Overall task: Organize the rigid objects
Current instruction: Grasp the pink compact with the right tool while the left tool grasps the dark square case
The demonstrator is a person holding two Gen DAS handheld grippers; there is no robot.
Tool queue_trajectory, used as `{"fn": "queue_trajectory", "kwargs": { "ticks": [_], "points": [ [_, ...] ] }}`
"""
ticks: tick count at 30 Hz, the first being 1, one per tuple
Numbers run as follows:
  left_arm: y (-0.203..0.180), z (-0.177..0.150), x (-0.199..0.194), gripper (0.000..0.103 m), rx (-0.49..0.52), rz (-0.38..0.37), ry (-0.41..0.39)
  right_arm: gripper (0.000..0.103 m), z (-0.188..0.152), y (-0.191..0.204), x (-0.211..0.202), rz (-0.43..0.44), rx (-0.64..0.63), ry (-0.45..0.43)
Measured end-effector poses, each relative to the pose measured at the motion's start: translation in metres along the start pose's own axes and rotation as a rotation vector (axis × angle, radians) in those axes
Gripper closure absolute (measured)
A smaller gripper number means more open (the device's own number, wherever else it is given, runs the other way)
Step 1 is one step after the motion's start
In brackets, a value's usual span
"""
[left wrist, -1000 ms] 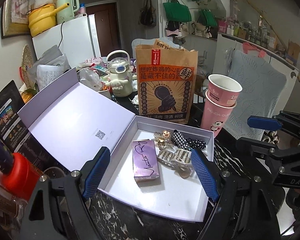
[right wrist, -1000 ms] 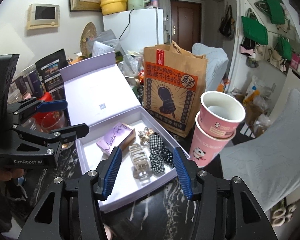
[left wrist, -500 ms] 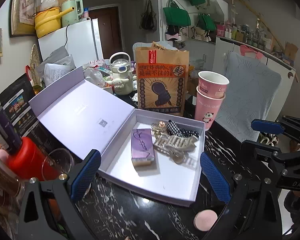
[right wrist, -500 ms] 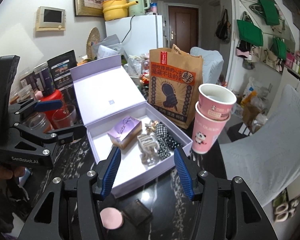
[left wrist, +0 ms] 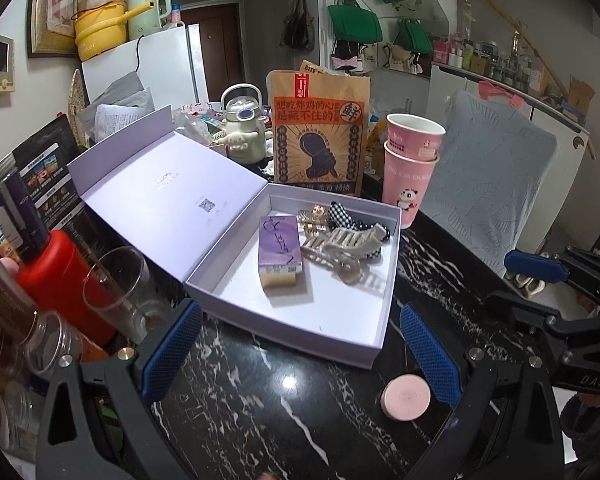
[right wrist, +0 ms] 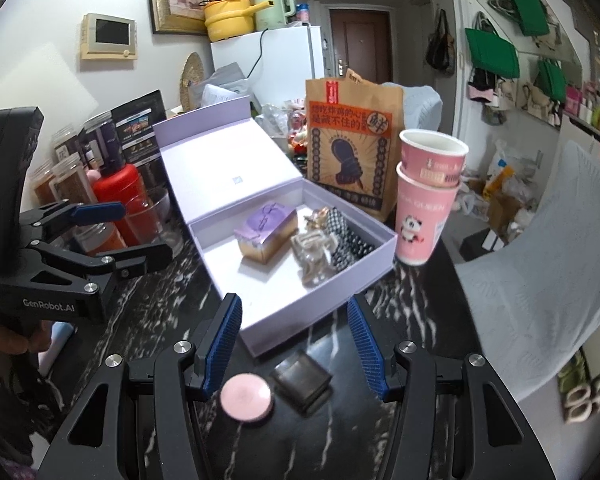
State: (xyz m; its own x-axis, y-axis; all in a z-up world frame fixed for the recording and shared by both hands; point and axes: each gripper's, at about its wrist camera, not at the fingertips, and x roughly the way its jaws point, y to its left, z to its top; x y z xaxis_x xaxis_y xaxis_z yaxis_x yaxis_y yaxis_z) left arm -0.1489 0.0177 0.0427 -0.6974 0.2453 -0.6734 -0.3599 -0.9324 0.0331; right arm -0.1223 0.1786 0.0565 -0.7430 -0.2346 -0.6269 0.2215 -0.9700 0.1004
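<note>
An open lavender box (left wrist: 284, 332) sits on the black marble table. In it lie a purple perfume carton (left wrist: 280, 248), a cream claw clip (left wrist: 340, 244), a checkered hair tie (left wrist: 348, 216) and a gold clip (left wrist: 312, 214). A round pink compact (left wrist: 406, 396) lies in front of the box, beside a dark square case (right wrist: 302, 380). My left gripper (left wrist: 300, 354) is open wide and empty, short of the box's front wall. My right gripper (right wrist: 296, 344) is open and empty, hovering over the pink compact (right wrist: 246, 397) and the dark case.
Stacked pink paper cups (left wrist: 410, 168) and a brown paper bag (left wrist: 320, 140) stand behind the box. A red bottle (left wrist: 64, 280), a drinking glass (left wrist: 116, 288) and jars crowd the left. A grey-covered chair (left wrist: 488, 184) is on the right.
Both grippers have drawn back from the box toward the table's near side. The left jaws have spread wider. The pink compact and dark case have come into view.
</note>
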Motion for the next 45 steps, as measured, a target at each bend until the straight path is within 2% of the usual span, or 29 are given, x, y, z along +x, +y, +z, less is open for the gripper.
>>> {"fn": "queue_trajectory", "kwargs": {
  "ticks": [11, 24, 34, 45],
  "points": [
    [0.0, -0.034, 0.0, 0.002, -0.034, -0.037, 0.048, 0.048, -0.049, 0.015, 0.008, 0.037, 0.051, 0.017],
    [-0.001, -0.073, 0.01, 0.002, -0.058, -0.081, 0.118, 0.048, -0.095, 0.021, 0.031, 0.085, 0.103, 0.099],
    [0.011, -0.096, 0.02, 0.002, -0.104, -0.1, 0.153, 0.048, -0.101, 0.029, 0.057, 0.076, 0.079, 0.145],
    [0.021, -0.101, 0.026, 0.002, -0.117, -0.062, 0.169, 0.048, -0.095, 0.044, 0.086, 0.021, -0.022, 0.18]
  ]
}}
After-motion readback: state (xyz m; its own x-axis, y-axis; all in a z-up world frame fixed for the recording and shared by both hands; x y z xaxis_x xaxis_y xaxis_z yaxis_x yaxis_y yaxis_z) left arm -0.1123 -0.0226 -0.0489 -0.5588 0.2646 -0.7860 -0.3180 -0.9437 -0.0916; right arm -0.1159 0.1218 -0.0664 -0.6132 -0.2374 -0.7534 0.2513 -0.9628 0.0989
